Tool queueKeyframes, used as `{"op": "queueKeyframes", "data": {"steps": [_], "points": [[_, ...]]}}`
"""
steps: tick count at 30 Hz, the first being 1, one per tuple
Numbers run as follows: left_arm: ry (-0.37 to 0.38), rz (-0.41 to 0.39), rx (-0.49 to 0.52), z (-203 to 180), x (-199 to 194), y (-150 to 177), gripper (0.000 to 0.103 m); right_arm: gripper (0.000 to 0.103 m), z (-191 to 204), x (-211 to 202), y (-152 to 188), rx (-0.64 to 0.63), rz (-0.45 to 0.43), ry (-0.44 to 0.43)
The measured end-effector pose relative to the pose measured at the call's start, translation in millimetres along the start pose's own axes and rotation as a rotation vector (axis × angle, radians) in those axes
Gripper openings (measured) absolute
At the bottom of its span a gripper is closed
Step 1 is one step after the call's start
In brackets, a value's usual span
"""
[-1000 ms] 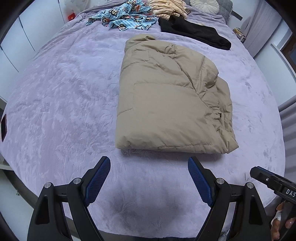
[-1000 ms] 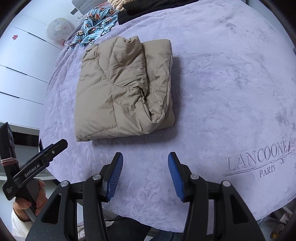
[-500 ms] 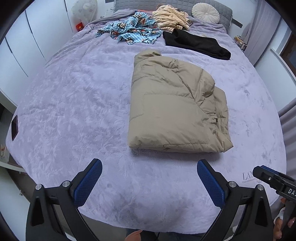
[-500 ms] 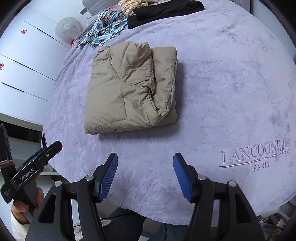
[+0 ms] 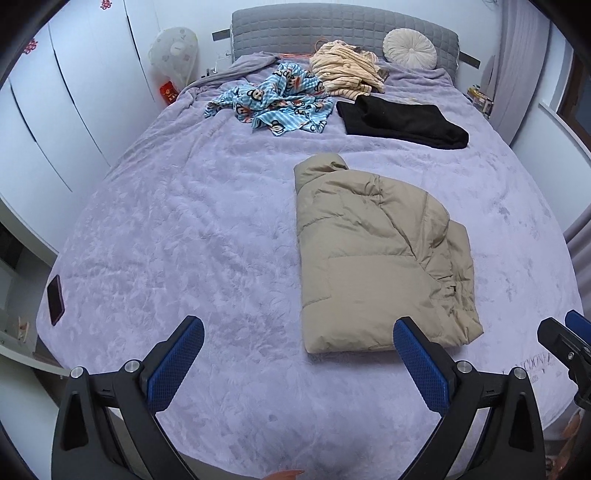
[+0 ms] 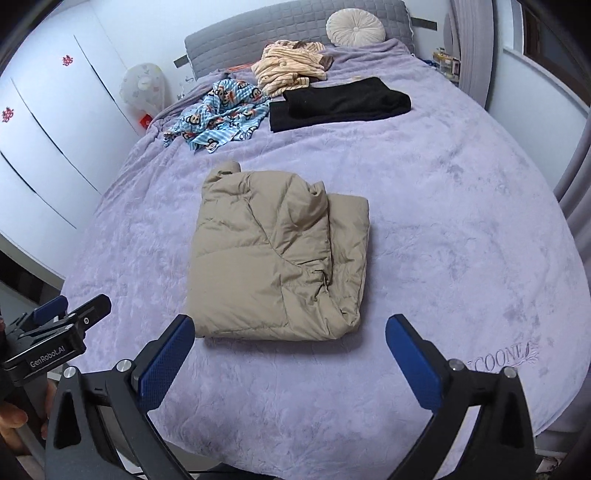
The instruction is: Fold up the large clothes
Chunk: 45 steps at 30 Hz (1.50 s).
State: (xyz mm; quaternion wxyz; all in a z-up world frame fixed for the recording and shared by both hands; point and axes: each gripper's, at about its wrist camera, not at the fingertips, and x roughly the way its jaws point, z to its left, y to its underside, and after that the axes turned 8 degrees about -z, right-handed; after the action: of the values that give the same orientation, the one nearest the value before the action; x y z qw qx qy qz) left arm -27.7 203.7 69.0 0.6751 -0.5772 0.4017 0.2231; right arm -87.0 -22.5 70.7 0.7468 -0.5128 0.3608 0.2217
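Note:
A tan puffer jacket (image 5: 373, 258) lies folded into a compact rectangle on the lilac bedspread (image 5: 192, 236); it also shows in the right wrist view (image 6: 273, 266). My left gripper (image 5: 295, 354) is open and empty, held back above the bed's near edge, short of the jacket's lower hem. My right gripper (image 6: 288, 350) is open and empty, also held back just short of the jacket. Each gripper appears at the edge of the other's view.
A blue monkey-print garment (image 5: 277, 99), a cream striped garment (image 5: 343, 70) and a black folded garment (image 5: 399, 118) lie near the grey headboard (image 5: 332, 22). A round cushion (image 5: 408, 48) is at the head. A phone (image 5: 55, 299) lies at the bed's left edge. White wardrobes stand at left.
Both grippers have pulled back and up from the jacket, so more of the bed and room shows. Both sets of jaws have opened wider. The jacket has not moved.

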Motion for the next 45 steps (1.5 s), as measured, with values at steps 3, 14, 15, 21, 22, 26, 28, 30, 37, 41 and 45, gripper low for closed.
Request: {"op": "queueKeyframes", "data": {"steps": [3, 14, 15, 21, 22, 26, 28, 30, 37, 41, 45], "points": [[0.006, -0.006, -0.009, 1, -4, -1, 0.103, 0.103, 7, -2, -6, 0.006, -0.005, 0.014], [0.020, -0.002, -0.045, 6, -8, -5, 0.103, 0.103, 14, 7, -21, 0.002, 0.014, 0.072], [0.021, -0.002, -0.045, 6, -7, -5, 0.103, 0.103, 15, 7, -22, 0.000, 0.014, 0.072], [0.015, 0.007, -0.059, 10, -5, -4, 0.103, 0.103, 17, 7, -22, 0.002, 0.016, 0.073], [0.015, 0.008, -0.061, 11, -5, -4, 0.103, 0.103, 18, 7, -21, 0.002, 0.016, 0.073], [0.016, 0.008, -0.060, 12, -4, -5, 0.103, 0.103, 20, 8, -24, -0.001, 0.018, 0.071], [0.014, 0.009, -0.061, 12, -5, -5, 0.103, 0.103, 21, 8, -24, 0.000, 0.019, 0.072], [0.014, 0.010, -0.062, 13, -4, -6, 0.103, 0.103, 22, 8, -24, 0.000, 0.019, 0.072], [0.007, 0.013, -0.068, 13, -2, -6, 0.103, 0.103, 22, 8, -25, -0.001, 0.020, 0.072], [0.007, 0.013, -0.067, 13, -2, -6, 0.103, 0.103, 23, 8, -26, -0.001, 0.020, 0.072], [0.006, 0.014, -0.069, 12, -2, -6, 0.103, 0.103, 23, 8, -26, 0.000, 0.020, 0.073]]}}
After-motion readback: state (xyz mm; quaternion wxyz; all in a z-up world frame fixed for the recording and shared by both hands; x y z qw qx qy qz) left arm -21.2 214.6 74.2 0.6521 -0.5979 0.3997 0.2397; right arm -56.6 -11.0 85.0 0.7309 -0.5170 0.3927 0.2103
